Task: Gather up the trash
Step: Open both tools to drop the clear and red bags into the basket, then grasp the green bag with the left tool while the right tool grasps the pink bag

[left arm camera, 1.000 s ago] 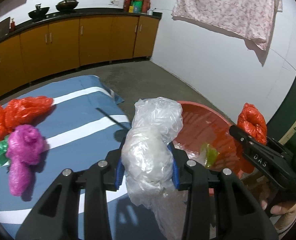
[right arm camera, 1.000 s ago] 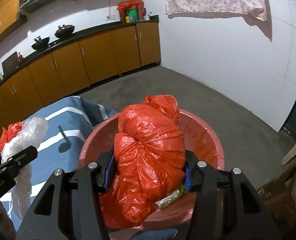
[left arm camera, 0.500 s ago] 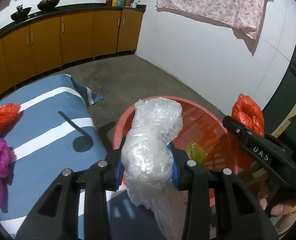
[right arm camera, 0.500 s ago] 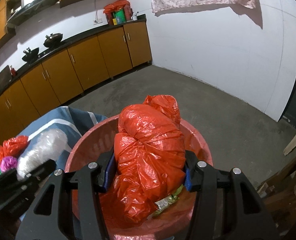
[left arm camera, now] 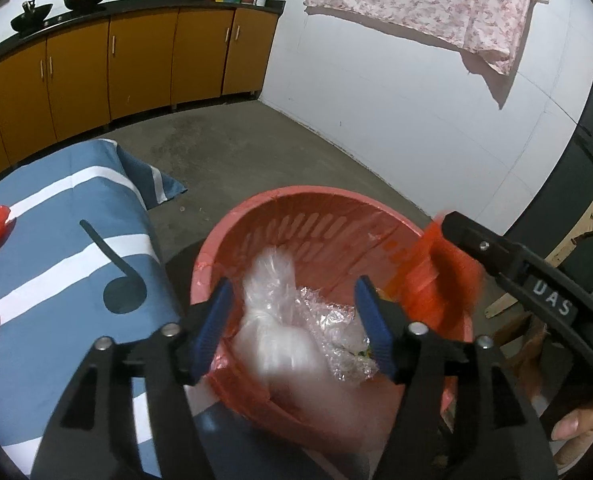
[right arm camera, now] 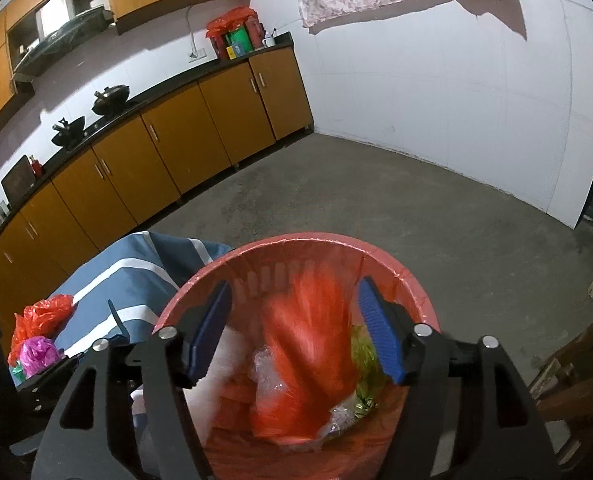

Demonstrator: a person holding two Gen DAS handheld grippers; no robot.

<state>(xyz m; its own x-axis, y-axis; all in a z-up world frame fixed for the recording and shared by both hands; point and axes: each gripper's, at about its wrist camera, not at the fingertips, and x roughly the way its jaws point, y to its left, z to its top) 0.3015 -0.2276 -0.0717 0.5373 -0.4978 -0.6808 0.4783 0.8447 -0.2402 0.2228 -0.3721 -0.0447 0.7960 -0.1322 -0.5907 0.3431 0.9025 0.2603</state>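
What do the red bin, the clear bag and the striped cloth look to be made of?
Red bin: rigid plastic, it seems, matte, with moulded slots in its wall and a thin red liner. Clear bag: thin plastic film, glossy and crinkled, see-through; blurred by motion, so detail is uncertain. Striped cloth: woven fabric, matte blue with white bands, draping in soft folds at its corner.

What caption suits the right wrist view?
Right gripper opening, its jaws clear of a blurred orange bag over the red basket.

Black hand-held gripper (left arm camera: 292,312), blue ribbed pads (left arm camera: 215,316), silver screws, white "DAS" lettering.
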